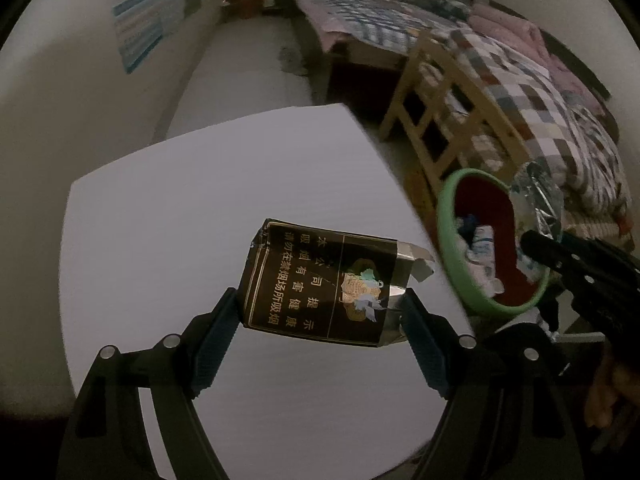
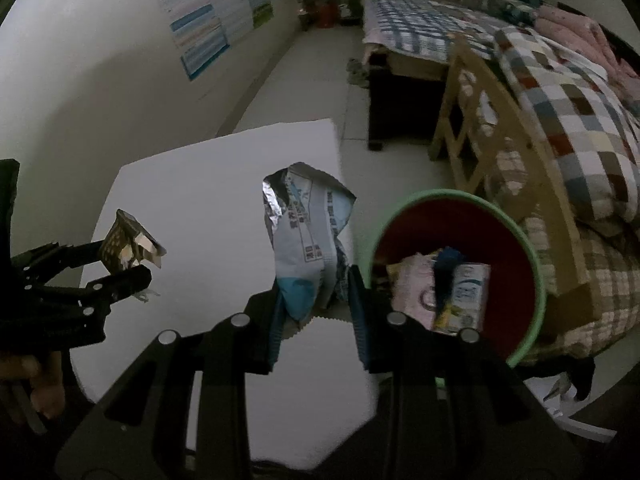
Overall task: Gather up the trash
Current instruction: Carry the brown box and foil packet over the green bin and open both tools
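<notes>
My left gripper (image 1: 320,312) is shut on a black cigarette pack (image 1: 316,280) with gold print, held above the white table (image 1: 200,200). The pack also shows in the right wrist view (image 2: 128,246), in the left gripper (image 2: 136,264). My right gripper (image 2: 316,304) is shut on a crumpled silver and blue snack wrapper (image 2: 308,232), held near the table's right edge. In the left wrist view the wrapper (image 1: 536,200) hangs over the trash bin (image 1: 448,216). The bin (image 2: 536,272) has a green rim and red inside and holds several pieces of trash.
A wooden bed rail (image 2: 492,152) and a bed with a checked quilt (image 2: 568,104) stand right of the bin. A dark stool (image 2: 400,108) sits on the floor beyond the table. Posters (image 2: 208,20) hang on the left wall.
</notes>
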`<action>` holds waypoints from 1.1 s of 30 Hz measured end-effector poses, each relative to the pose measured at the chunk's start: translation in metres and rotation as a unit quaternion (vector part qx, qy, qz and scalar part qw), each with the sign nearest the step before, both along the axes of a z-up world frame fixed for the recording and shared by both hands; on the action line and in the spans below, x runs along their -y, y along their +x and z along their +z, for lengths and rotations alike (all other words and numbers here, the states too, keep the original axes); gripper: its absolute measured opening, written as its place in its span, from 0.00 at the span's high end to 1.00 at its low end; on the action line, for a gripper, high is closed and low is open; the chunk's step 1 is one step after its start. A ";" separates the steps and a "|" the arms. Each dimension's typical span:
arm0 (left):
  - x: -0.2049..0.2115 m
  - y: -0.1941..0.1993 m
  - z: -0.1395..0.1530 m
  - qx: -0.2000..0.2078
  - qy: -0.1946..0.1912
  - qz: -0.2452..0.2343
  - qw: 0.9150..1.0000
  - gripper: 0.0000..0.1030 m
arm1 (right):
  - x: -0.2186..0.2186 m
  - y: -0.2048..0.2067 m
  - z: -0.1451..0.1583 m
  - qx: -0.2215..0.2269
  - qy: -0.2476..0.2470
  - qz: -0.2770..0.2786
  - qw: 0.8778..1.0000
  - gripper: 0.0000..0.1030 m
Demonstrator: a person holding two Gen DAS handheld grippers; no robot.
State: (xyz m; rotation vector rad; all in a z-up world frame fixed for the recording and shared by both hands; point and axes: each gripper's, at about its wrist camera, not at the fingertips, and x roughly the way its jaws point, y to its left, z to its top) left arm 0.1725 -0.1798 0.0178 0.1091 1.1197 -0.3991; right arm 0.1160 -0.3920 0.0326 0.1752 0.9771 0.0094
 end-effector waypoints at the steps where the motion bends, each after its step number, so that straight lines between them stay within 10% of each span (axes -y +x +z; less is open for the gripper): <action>1: 0.010 0.000 0.001 0.000 -0.001 -0.008 1.000 0.26 | 0.008 -0.002 0.000 0.001 0.001 -0.006 1.000 0.72; 33: 0.235 0.006 -0.029 -0.026 0.003 -0.217 0.976 0.25 | 0.182 0.005 -0.057 -0.042 0.035 -0.136 0.989 0.71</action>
